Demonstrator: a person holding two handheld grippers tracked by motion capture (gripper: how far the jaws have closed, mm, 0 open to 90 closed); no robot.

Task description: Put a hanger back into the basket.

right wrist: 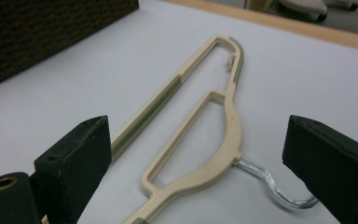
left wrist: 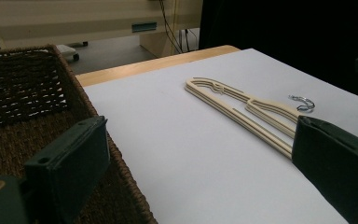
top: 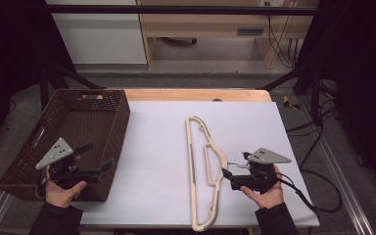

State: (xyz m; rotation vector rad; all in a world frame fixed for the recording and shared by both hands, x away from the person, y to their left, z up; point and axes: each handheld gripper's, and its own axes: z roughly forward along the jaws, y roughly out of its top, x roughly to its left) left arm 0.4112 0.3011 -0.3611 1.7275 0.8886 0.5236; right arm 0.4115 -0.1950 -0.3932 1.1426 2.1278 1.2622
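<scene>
A cream plastic hanger [top: 192, 166] with a metal hook [top: 236, 163] lies flat on the white tabletop [top: 152, 161], its hook pointing right. My right gripper [top: 235, 164] sits low at the hook side and is open. In the right gripper view its jaws stand wide apart on either side of the hanger's [right wrist: 223, 135] neck and hook [right wrist: 265, 183], touching neither. My left gripper [top: 97, 155] is open and empty, hovering over the right wall of a brown wicker basket [top: 122, 115]. From the left gripper view the hanger [left wrist: 242, 109] lies farther off, past the basket [left wrist: 23, 93].
The basket stands at the table's left and is empty inside. A wooden strip [top: 196, 94] runs along the far table edge. Cabinets [top: 98, 39] and cables [top: 318, 127] lie beyond and to the right. A cable trails from the right gripper across the table's right front.
</scene>
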